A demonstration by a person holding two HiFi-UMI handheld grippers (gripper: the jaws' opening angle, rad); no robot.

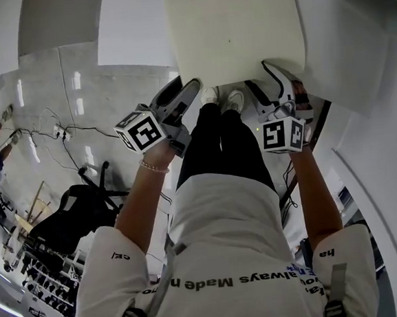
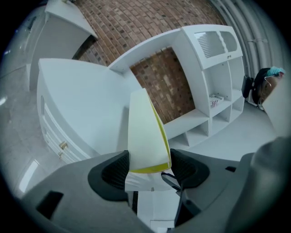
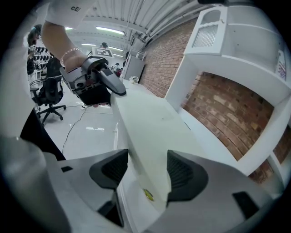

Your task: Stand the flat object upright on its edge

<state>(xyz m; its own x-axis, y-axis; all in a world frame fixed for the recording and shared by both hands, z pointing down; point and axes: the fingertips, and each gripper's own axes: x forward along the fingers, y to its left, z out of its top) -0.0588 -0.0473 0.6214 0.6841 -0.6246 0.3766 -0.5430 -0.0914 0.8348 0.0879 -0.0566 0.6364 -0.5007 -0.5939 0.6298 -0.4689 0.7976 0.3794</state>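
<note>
A flat cream board [image 1: 235, 30] with a yellow rim lies over a white counter [image 1: 131, 25], its near edge towards me. My left gripper [image 1: 191, 91] grips the near left corner, my right gripper [image 1: 274, 79] the near right corner. In the left gripper view the board [image 2: 143, 132] stands edge-on between the jaws of the left gripper [image 2: 149, 166], both pads against its faces. In the right gripper view the board [image 3: 150, 123] fills the gap of the right gripper [image 3: 148, 168], and the left gripper [image 3: 113, 86] shows at its far corner.
The white counter [image 2: 77, 104] has drawers and stands against a brick wall [image 2: 159, 86]. A white shelf unit [image 2: 213, 82] rises on the right. A black office chair [image 1: 71, 207] and cables [image 1: 58, 132] are on the floor to my left. A person [image 2: 266, 84] stands far right.
</note>
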